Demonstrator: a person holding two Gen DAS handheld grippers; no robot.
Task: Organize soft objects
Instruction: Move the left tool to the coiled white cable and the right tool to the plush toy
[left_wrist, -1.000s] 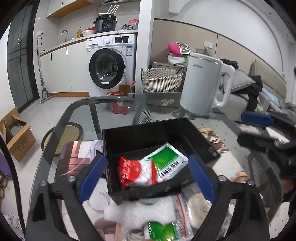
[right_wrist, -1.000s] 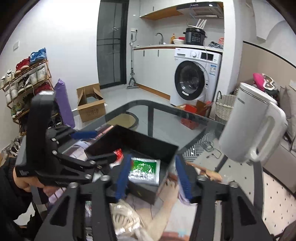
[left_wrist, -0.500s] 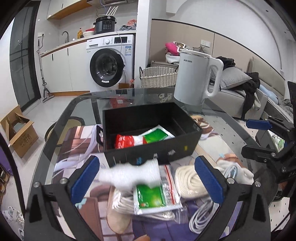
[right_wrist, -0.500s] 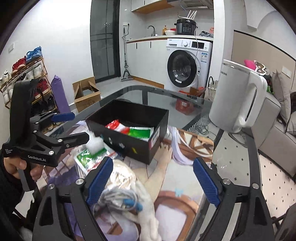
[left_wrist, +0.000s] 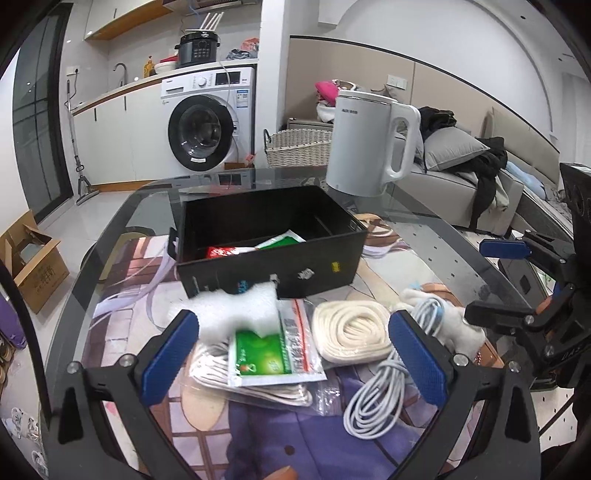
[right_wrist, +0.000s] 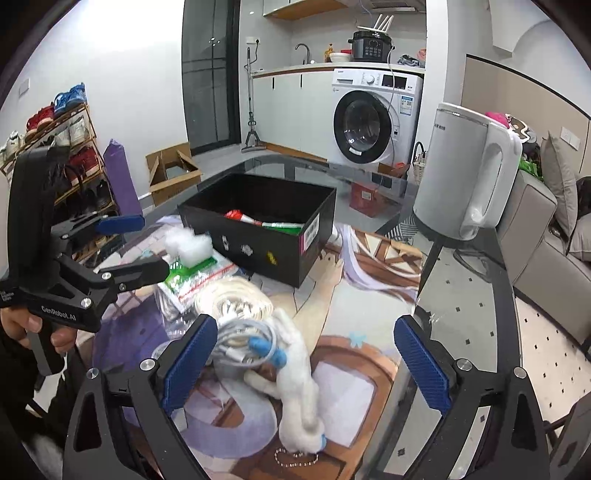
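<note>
Two hand-held tongs hang over a cluttered glass table (left_wrist: 436, 221), neither holding anything. The left tongs (left_wrist: 291, 354) gape wide, blue pads either side of a green sachet in a clear zip bag (left_wrist: 271, 354), with a white foam wad (left_wrist: 236, 314) lying on the bag's far end; no pad touches either. The right tongs (right_wrist: 306, 363) have just been opening and now stand wide, with a coiled grey cable (right_wrist: 243, 341) and a white fluffy toy (right_wrist: 299, 398) between the jaws, ungripped. A coil of cream rope (left_wrist: 351, 332) lies just beside the zip bag, between the two tools.

Beyond the pile sits an open black box (left_wrist: 266, 258), its near wall just behind the foam wad, with a red packet (left_wrist: 223, 252) and a green one (left_wrist: 282, 242) lying inside. A white kettle (left_wrist: 369, 144) stands near the table's far rim, well apart from the box. Bare printed mat (right_wrist: 351, 373) lies open under the right tongs' outer pad; a bead chain (right_wrist: 295, 458) lies at the near edge.
</note>
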